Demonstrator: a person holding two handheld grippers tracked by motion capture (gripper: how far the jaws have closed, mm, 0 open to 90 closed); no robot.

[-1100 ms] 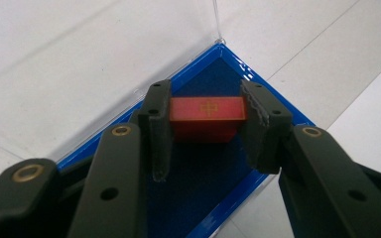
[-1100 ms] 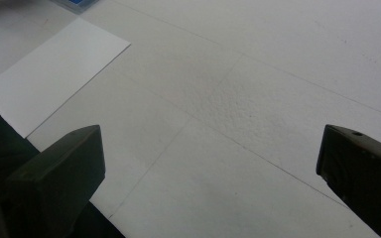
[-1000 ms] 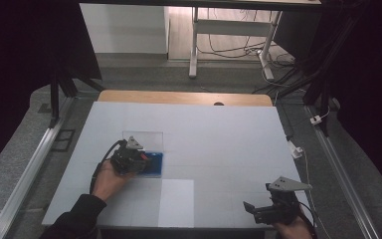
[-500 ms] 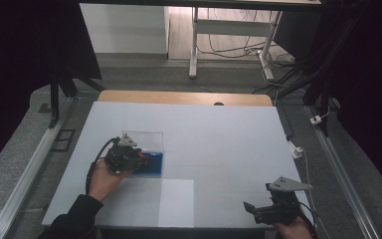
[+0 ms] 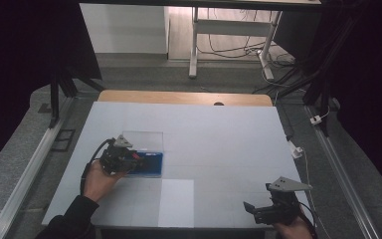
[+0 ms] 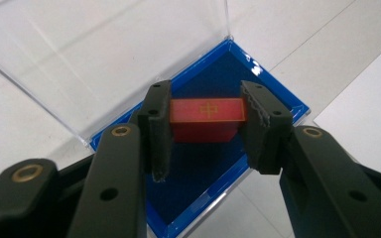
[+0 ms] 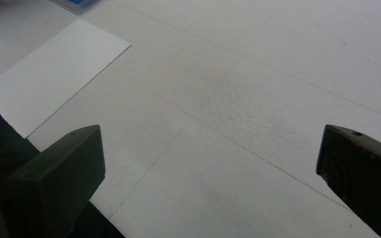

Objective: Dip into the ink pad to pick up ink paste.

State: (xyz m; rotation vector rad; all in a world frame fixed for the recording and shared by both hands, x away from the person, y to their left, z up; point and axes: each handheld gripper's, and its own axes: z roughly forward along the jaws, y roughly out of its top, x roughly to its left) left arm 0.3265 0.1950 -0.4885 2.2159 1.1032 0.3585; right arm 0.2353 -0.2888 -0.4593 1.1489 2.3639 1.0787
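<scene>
We see the left gripper (image 6: pixel 206 116) pinching the red block (image 6: pixel 207 119) by its two ends, over the open blue case (image 6: pixel 273 94) (clear lid (image 6: pixel 104 54) propped back for access), while the right gripper (image 7: pixel 211 183), jaws spread wide, idles well apart.

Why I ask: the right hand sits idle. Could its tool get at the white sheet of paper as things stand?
Probably yes. The right tool has its jaws open and nothing between them, and the white sheet of paper lies flat on the table beside it with bare surface between. The left tool is busy at the blue case.
</scene>
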